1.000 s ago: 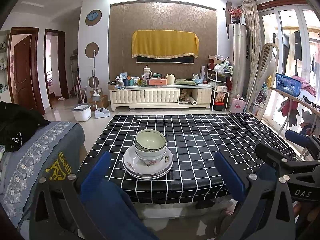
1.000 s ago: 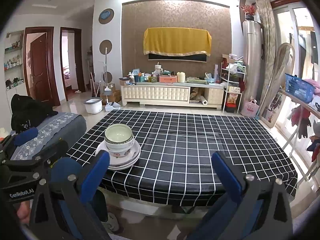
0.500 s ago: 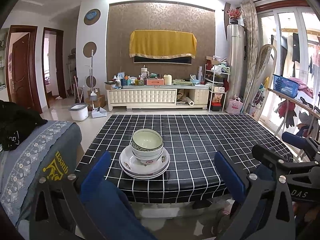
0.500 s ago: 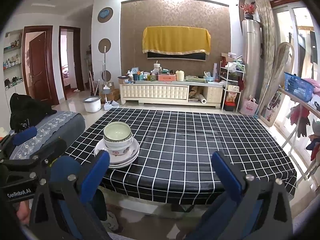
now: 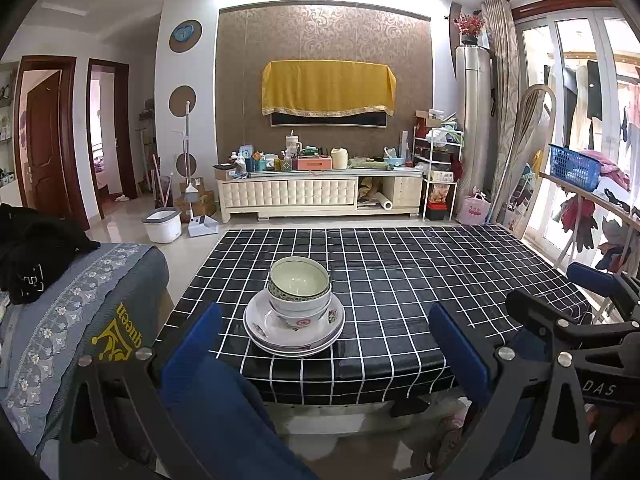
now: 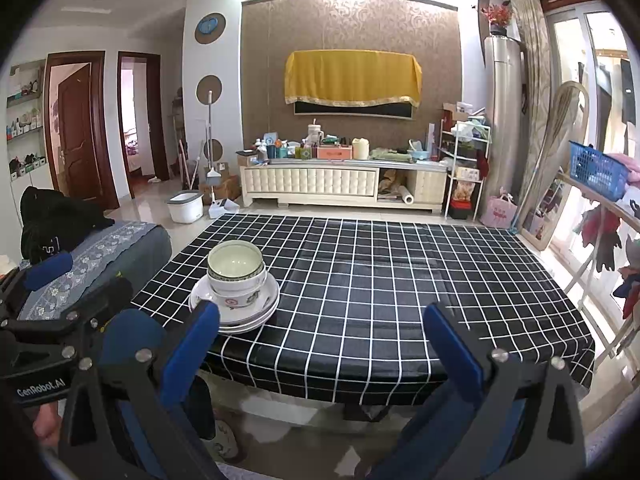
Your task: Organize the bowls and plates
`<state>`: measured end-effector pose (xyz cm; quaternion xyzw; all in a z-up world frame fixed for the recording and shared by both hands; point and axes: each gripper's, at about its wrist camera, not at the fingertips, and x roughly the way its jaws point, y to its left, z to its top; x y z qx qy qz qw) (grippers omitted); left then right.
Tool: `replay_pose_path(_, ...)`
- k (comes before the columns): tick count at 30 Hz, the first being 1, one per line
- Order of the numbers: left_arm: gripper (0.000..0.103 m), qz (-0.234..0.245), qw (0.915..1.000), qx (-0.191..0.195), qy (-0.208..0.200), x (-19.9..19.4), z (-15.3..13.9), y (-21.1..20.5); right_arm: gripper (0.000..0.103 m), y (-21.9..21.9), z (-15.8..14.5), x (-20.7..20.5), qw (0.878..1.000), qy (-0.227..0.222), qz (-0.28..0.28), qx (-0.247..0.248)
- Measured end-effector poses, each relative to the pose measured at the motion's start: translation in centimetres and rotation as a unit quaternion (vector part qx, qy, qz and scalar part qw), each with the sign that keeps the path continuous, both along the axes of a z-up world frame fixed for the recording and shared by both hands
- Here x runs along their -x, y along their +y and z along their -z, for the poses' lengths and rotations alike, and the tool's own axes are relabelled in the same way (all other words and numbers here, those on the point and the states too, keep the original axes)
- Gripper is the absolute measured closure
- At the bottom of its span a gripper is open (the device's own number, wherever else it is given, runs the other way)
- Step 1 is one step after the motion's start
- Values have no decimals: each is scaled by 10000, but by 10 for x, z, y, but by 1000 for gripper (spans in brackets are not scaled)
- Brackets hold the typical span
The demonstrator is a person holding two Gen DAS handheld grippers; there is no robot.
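Stacked white bowls (image 5: 299,291) sit on stacked white plates (image 5: 294,332) near the front left of a table with a black checked cloth (image 5: 400,280). The same bowls (image 6: 236,270) and plates (image 6: 236,312) show in the right wrist view. My left gripper (image 5: 324,344) is open and empty, held in front of the table edge, short of the stack. My right gripper (image 6: 320,340) is open and empty, also short of the table, to the right of the stack. Each gripper shows at the edge of the other's view.
A grey cloth-covered seat (image 5: 80,312) with black clothing (image 5: 36,252) stands left of the table. A TV cabinet (image 5: 320,196) with clutter lines the far wall. A drying rack with a blue basket (image 5: 574,168) is at the right.
Both grippers have drawn back a little from the table and shifted slightly; the stack appears a bit farther and more centred in the left view. Jaws stay open.
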<state>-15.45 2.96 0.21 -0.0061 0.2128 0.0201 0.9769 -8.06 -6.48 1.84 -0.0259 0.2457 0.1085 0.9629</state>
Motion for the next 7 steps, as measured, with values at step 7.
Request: replay_pose_path(7, 1, -18, 10000, 5, 58, -1, 1, 0, 0, -2, 0, 0, 10000, 26, -5, -37)
